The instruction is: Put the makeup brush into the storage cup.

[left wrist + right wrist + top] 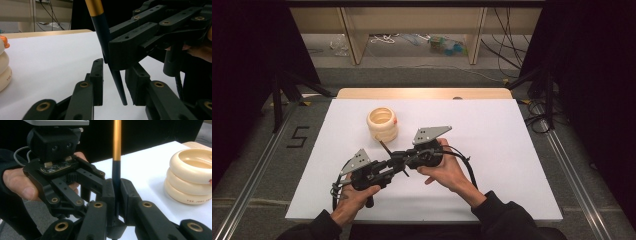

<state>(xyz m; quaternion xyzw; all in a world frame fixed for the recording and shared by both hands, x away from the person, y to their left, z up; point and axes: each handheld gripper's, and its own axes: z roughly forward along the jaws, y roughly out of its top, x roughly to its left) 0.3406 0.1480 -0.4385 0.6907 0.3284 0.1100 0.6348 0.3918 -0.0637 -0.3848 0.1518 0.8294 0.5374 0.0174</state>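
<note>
Brush handle [384, 148], dark and slim: poking up from the right gripper [398, 159] beside the cream ring stack [382, 123] on the white table [492, 150], high view. In the left gripper view, tapered tip [117, 77] hanging between parted left pads [98, 75], untouched, seemingly for a handover. In the right gripper view, pads [109, 192] clamped on the handle [116, 172], gold band [117, 140] upright above, steadied for the taker.

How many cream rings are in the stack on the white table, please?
3. The cream rings sit one on another, bottom, middle and top, on the white table, beside the two grippers. Any lower ring would be hidden.
</note>
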